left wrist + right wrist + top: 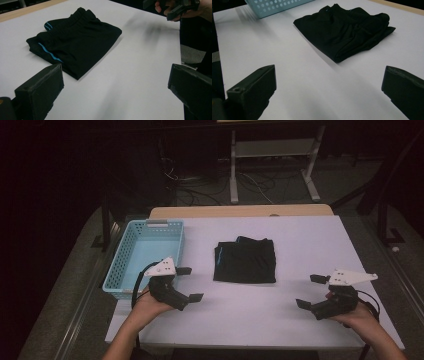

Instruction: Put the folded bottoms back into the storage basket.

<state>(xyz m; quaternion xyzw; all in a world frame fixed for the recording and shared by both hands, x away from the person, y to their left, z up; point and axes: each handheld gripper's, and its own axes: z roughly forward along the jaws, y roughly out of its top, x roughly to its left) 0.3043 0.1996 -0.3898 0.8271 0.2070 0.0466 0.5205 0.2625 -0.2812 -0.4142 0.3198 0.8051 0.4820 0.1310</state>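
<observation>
A folded black fabric garment with thin turquoise piping [245,261] is lying flat near the middle of the white rectangular table [300,245], well apart from both tools. The left gripper [190,284] is hovering at the table's near-left, just beside the near corner of the pale blue perforated plastic basket [131,252], and its jaws are standing wide apart with nothing between them. The right gripper [311,291] is hovering at the near-right, likewise spread open and holding nothing. The garment is sitting ahead of the two and between them: forward and to the right of the left gripper, forward and to the left of the right one. Judging from the high view, the left gripper is sitting somewhat nearer to the cloth's near-left corner than the right is to the near-right corner, though both are pointing inward toward it. The folded bundle is looking roughly square, so no clear long axis is showing; its waistband edge with the piping is facing the far side. In the left gripper view the garment [75,45] is lying beyond the jaws, and in the right gripper view it [344,32] is lying up ahead, with the basket [274,6] behind it.
</observation>
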